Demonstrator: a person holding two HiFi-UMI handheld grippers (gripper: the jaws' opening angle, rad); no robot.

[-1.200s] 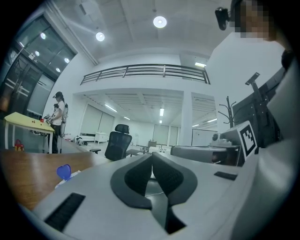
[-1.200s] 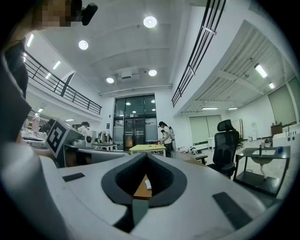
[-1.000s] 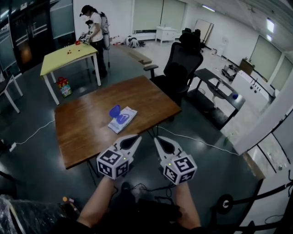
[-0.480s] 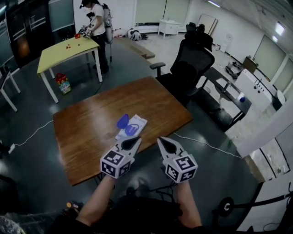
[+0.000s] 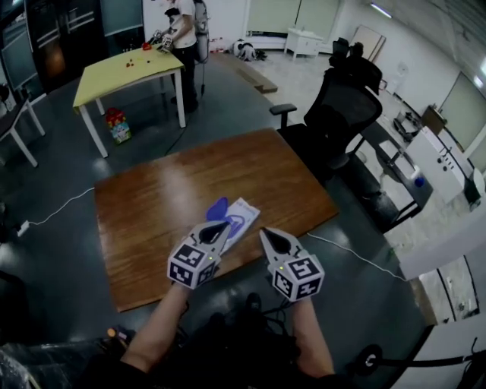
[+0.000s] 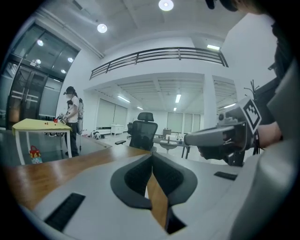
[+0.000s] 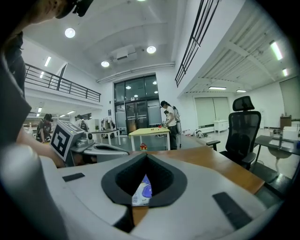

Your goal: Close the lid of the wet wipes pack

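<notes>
The wet wipes pack (image 5: 241, 217) lies flat near the front edge of the brown wooden table (image 5: 167, 205), white with blue print, its blue lid (image 5: 218, 208) flipped open to the left. My left gripper (image 5: 216, 229) hovers at the table's front edge with its tip just short of the pack, jaws shut and empty. My right gripper (image 5: 269, 236) sits beside it to the right, also shut with nothing held. In the right gripper view the pack (image 7: 142, 191) shows through the slot below the closed tips (image 7: 146, 155). The left gripper view shows only table wood behind its tips (image 6: 152, 154).
A black office chair (image 5: 342, 114) stands at the table's far right corner. A yellow table (image 5: 129, 72) with a person (image 5: 182, 23) beside it is at the back left. A white cable (image 5: 357, 254) runs across the floor on the right, near a desk (image 5: 425, 152).
Both grippers have moved forward and a little down toward the table. The pack now lies right in front of their tips. Jaws look the same.
</notes>
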